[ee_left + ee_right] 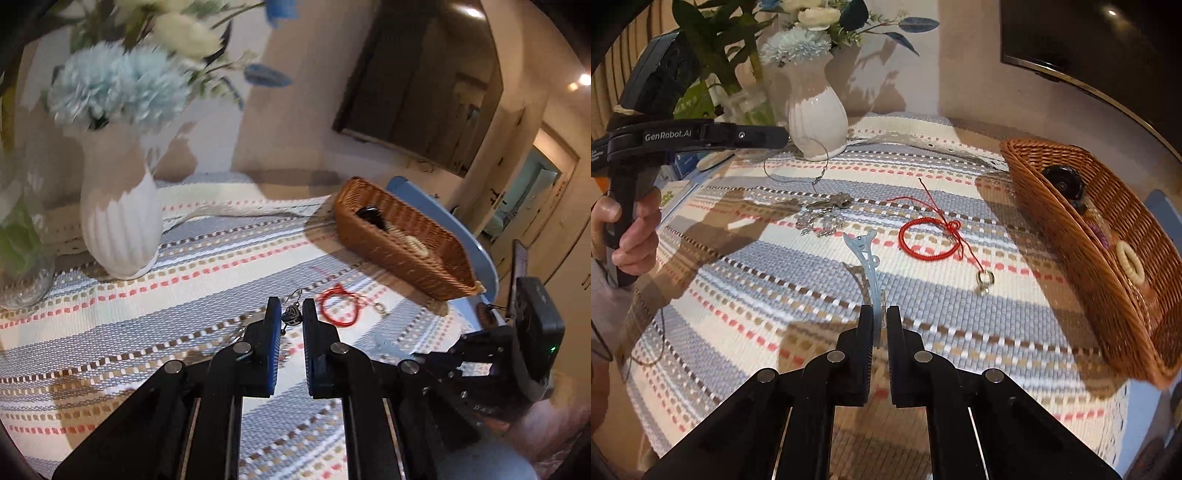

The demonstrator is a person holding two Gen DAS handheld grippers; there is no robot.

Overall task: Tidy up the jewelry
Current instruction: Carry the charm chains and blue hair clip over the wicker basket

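My left gripper [291, 308] is held above the striped cloth with a small dark metal earring [291, 314] hanging between its fingertips; a thin wire loop [796, 162] dangles under it in the right wrist view. My right gripper [880, 314] is shut on a light blue hair clip [866, 258] that points away over the cloth. A red cord bracelet [929, 238] with a small silver ring [984, 280] lies on the cloth. A wicker basket [1108, 280] at the right holds a black item [1065, 182] and a cream ring [1130, 262].
A white ribbed vase [816, 114] of pale flowers stands at the back of the table. Keys and a silver chain [823, 214] lie mid-cloth. A glass vase [22, 273] stands at the left. A dark screen [1089, 44] hangs on the wall behind.
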